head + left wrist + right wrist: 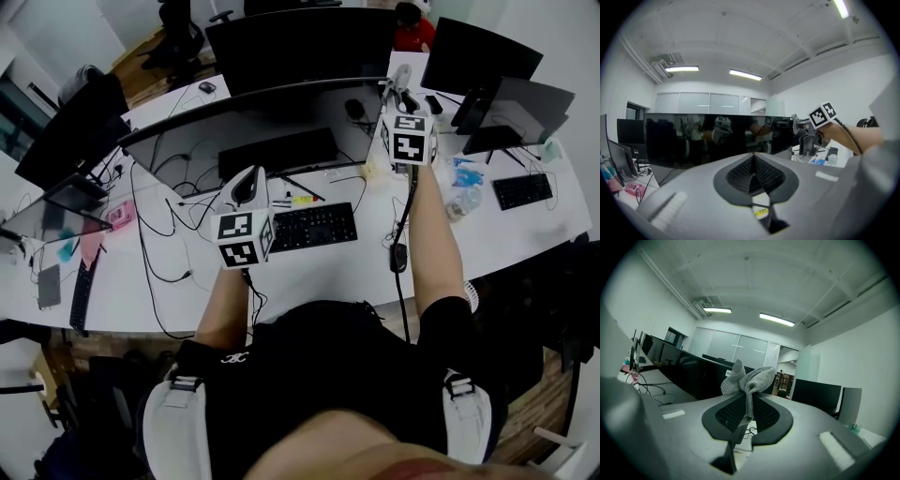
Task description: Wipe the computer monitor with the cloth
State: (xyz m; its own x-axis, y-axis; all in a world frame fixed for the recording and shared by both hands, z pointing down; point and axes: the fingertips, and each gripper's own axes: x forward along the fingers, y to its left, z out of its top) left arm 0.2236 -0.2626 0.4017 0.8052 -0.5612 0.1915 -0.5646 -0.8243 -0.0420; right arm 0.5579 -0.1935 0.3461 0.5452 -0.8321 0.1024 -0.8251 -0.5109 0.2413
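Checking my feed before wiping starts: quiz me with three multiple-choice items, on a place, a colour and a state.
1. Where does the keyboard lie?
A) on the desk, on the person's side of the curved monitor
B) on the floor
C) atop the monitor

2. The cloth is:
A) red
B) grey
C) yellow

3. The right gripper is:
A) open, empty
B) shut on the cloth
C) lying flat on the desk

Answers: 1 A, the head view shows it there; 2 B, a grey knit; 3 B, its jaws pinch the cloth.

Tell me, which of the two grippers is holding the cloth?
The right gripper: a grey knitted cloth is pinched between its jaws. The left gripper has its jaws closed on nothing.
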